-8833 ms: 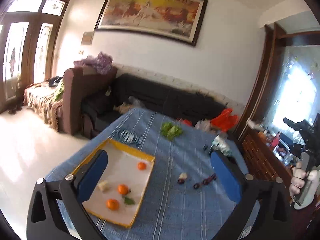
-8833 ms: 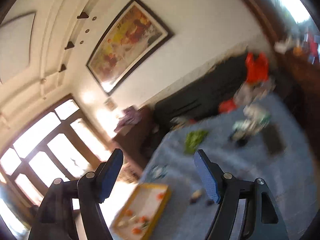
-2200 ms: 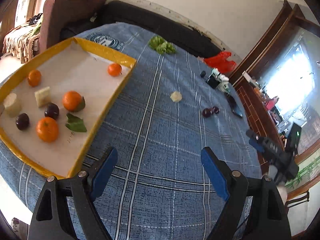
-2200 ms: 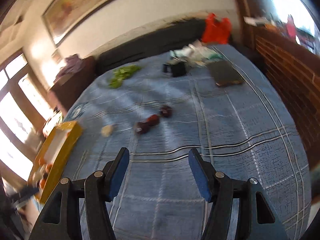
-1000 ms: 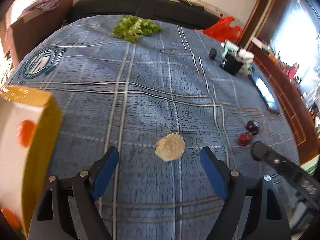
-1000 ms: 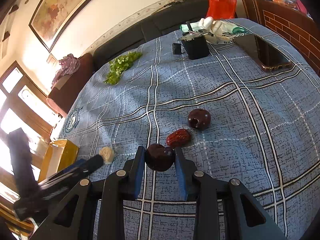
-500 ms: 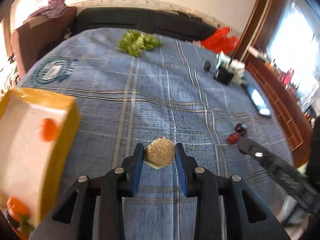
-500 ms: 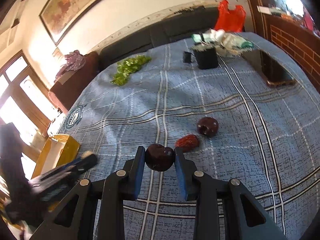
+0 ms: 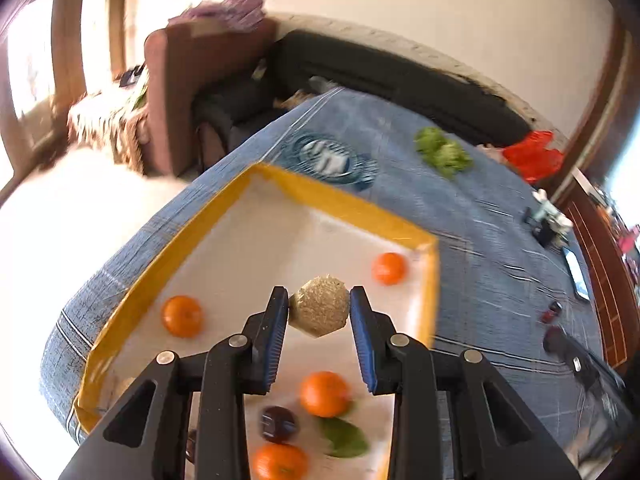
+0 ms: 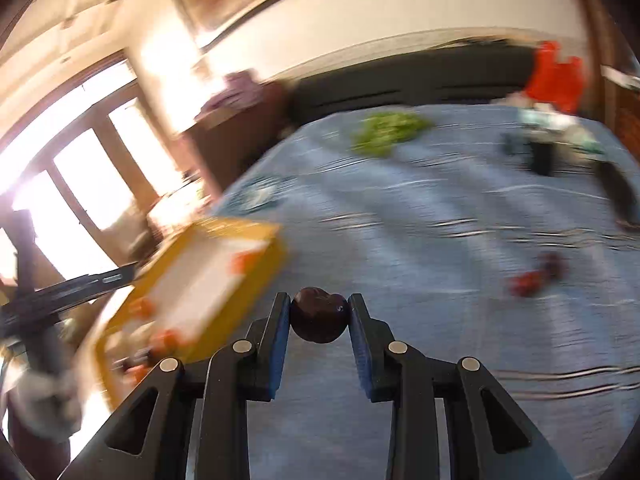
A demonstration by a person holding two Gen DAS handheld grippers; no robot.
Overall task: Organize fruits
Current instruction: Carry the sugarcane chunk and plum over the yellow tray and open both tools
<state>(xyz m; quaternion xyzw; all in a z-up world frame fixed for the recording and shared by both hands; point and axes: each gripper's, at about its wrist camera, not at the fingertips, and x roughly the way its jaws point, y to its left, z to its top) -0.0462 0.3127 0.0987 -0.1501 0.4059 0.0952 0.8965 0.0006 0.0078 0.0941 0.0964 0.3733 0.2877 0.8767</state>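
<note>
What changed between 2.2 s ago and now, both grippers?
Both were open and empty then. The left gripper has since shut on the beige fruit piece and carried it from the cloth to above the yellow tray. The right gripper shut on one dark plum and is swinging toward the tray. Unchanged: a red and a dark fruit remain on the blue cloth; the oranges stay in the tray.

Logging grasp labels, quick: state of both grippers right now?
Left gripper: closed on the tan faceted piece, over the yellow tray.
Right gripper: closed on the dark plum.
</note>
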